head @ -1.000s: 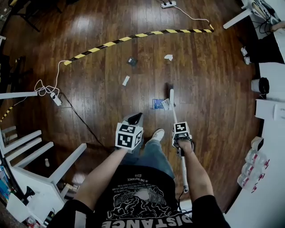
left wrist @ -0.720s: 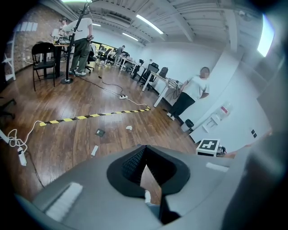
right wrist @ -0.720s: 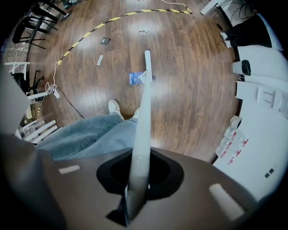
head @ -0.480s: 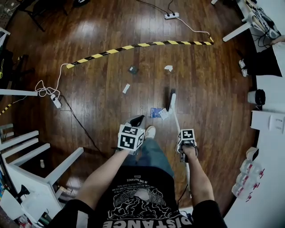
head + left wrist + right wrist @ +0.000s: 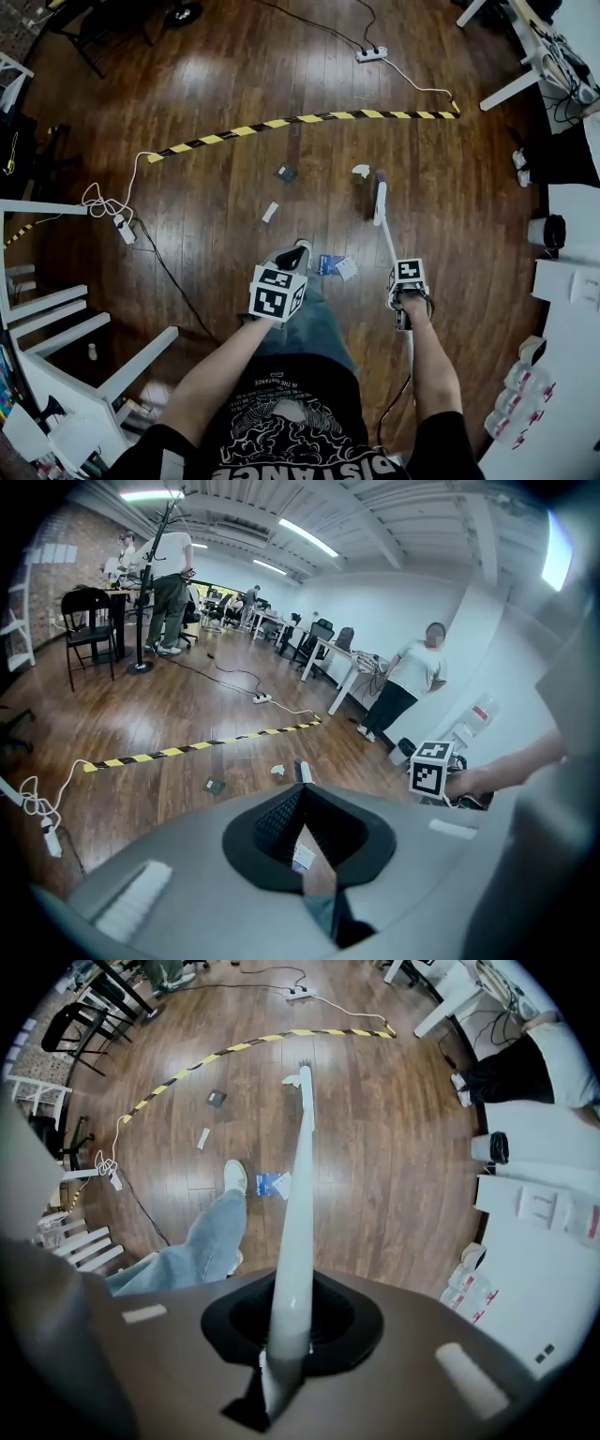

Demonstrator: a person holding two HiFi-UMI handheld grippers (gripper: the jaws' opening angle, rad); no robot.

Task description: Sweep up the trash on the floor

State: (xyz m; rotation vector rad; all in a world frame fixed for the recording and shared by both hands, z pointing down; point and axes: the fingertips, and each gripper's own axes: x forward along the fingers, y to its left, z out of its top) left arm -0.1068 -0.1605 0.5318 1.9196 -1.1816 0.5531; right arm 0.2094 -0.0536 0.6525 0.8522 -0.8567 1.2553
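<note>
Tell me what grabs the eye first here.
A long white broom juts forward from the right tongs, which are shut on its handle, its head by a crumpled white paper scrap. A yellow-and-black striped strip curves across the dark wooden floor, and a blue packet lies by the person's white shoe.

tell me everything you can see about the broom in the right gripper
The broom is a long, slim white stick, plastic-looking, ending in a small white head with short dark bristles. The right gripper is shut on its handle near the upper end, and a short length trails behind the hand. It slants forward and down to the wooden floor, with the bristles just right of a crumpled white scrap.
</note>
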